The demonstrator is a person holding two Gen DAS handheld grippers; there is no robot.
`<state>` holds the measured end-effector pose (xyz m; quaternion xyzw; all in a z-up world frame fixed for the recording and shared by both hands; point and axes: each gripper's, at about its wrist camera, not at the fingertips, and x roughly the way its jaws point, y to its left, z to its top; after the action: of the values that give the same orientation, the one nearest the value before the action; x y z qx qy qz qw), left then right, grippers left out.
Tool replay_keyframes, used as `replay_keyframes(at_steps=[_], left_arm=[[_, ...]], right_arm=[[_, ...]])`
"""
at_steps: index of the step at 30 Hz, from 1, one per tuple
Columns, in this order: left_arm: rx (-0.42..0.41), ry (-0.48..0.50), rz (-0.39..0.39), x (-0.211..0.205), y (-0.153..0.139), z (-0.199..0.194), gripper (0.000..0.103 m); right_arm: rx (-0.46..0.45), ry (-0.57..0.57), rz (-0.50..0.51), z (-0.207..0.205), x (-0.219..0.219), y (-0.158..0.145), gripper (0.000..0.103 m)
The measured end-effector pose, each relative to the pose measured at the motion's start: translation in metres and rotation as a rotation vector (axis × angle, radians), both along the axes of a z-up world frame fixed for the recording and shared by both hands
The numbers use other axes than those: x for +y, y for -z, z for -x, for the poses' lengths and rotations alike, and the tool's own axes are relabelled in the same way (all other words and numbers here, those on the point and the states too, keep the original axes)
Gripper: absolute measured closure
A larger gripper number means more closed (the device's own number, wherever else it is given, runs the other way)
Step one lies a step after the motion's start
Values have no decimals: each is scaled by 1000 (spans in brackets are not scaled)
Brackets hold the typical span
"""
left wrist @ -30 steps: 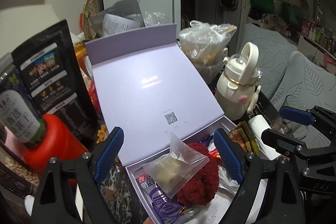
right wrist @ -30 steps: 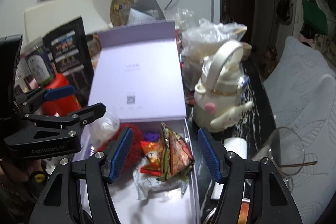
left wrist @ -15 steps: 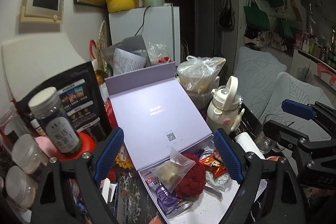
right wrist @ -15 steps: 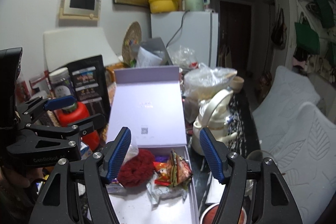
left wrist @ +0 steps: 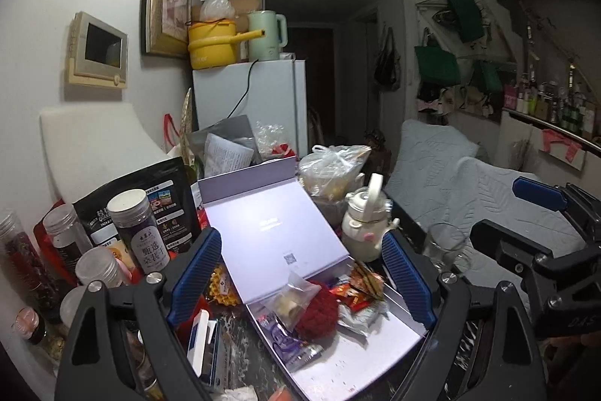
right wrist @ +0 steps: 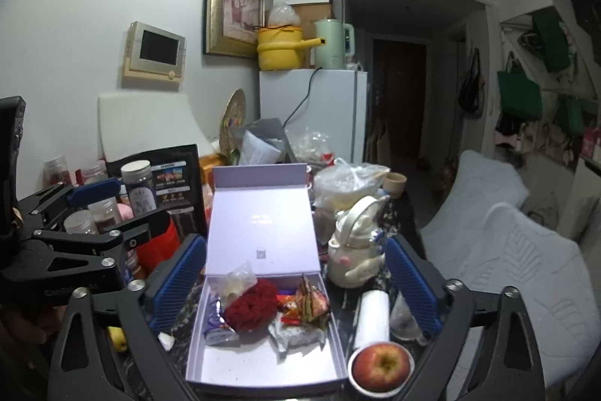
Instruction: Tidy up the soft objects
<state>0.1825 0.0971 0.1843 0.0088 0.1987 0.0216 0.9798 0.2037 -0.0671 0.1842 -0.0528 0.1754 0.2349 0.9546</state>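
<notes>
Red knit ball (right wrist: 251,304) lies in lilac box (right wrist: 263,369) (lid raised); both grippers (left wrist: 300,282) (right wrist: 295,282) gape, empty.

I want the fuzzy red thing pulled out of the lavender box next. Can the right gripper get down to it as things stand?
Probably yes. The right gripper is open and empty above the box, whose lid stands back. The red fuzzy item lies exposed on top; only a clear packet at its left edge and snack wrappers beside it crowd it.

The red knitted thing (right wrist: 251,304) hides part of the purple packet (right wrist: 217,320) at mid-frame. Print inside the box lid (right wrist: 261,218) is too small to read. The apple's bowl (right wrist: 379,389) is cut off by the bottom edge.
</notes>
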Motion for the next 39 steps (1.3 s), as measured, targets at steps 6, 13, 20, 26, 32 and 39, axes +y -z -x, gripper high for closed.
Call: replay_keyframes(at_steps=[6, 13, 20, 26, 32, 39], left_arm=[[-25, -10, 1, -3, -4, 35, 0], [-5, -25, 17, -2, 7, 72, 0], [6, -39, -9, -12, 36, 108, 0], [33, -43, -8, -17, 61, 130, 0], [56, -44, 17, -21, 81, 143, 0], [83, -48, 40, -24, 96, 147, 0]], right_arm=[[-33, 35, 4, 39, -9, -4, 1], [-36, 66, 19, 78, -16, 5, 1], [-13, 109, 29, 113, -23, 31, 1], [23, 121, 59, 133, -24, 60, 1], [41, 97, 68, 147, -24, 77, 1], [74, 75, 66, 150, -26, 89, 1]])
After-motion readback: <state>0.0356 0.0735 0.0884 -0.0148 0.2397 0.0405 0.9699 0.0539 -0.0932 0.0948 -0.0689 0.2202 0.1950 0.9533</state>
